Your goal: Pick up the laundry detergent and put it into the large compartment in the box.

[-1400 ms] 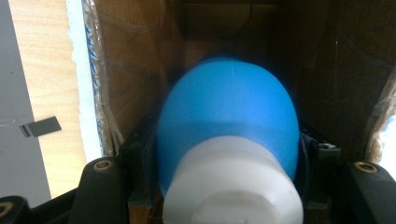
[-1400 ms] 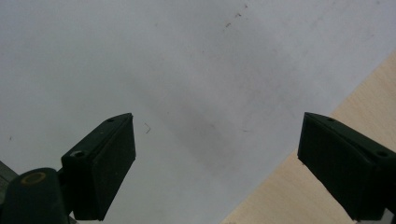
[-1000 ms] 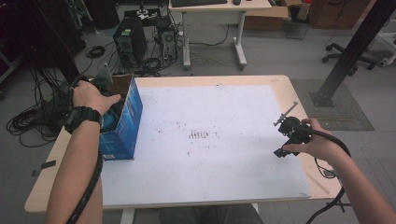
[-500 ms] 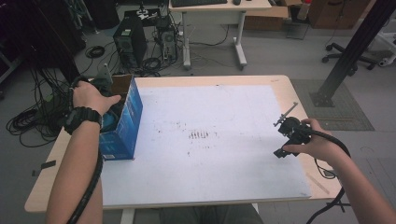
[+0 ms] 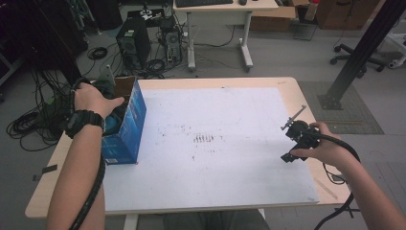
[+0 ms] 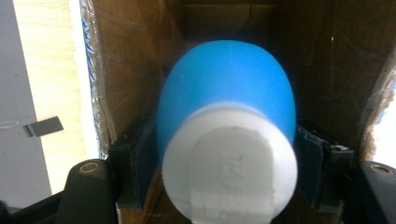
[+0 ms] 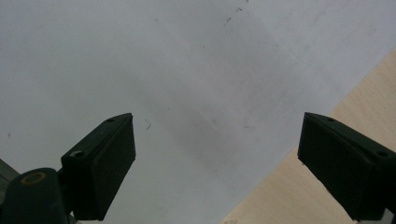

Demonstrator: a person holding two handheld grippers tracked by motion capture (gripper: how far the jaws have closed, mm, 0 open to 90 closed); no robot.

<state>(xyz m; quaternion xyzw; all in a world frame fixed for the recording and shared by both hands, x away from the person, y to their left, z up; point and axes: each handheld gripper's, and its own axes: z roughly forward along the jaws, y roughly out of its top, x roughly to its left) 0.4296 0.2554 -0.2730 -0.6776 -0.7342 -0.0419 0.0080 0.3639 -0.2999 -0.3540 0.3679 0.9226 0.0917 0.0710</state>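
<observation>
A blue bottle with a white cap (image 6: 226, 93) lies inside a cardboard box, cap toward the camera. My left gripper (image 6: 226, 135) reaches into that box with the bottle between its jaws. The jaws have just been opening, and the pads (image 6: 144, 149) stand just off the bottle's sides. In the high view the box is blue outside (image 5: 125, 125) and stands at the table's left edge, with the left hand (image 5: 93, 98) over its open top. My right gripper (image 5: 288, 141) (image 7: 217, 121) rests at the table's right side, wide open and holding nothing, over the white sheet (image 5: 215, 120).
The white sheet covers most of the wooden table (image 5: 297, 91); its right edge runs just under the right gripper. Computer towers (image 5: 134, 43), cables and another desk (image 5: 220, 14) stand on the floor beyond. A black post (image 5: 356, 52) rises at the right.
</observation>
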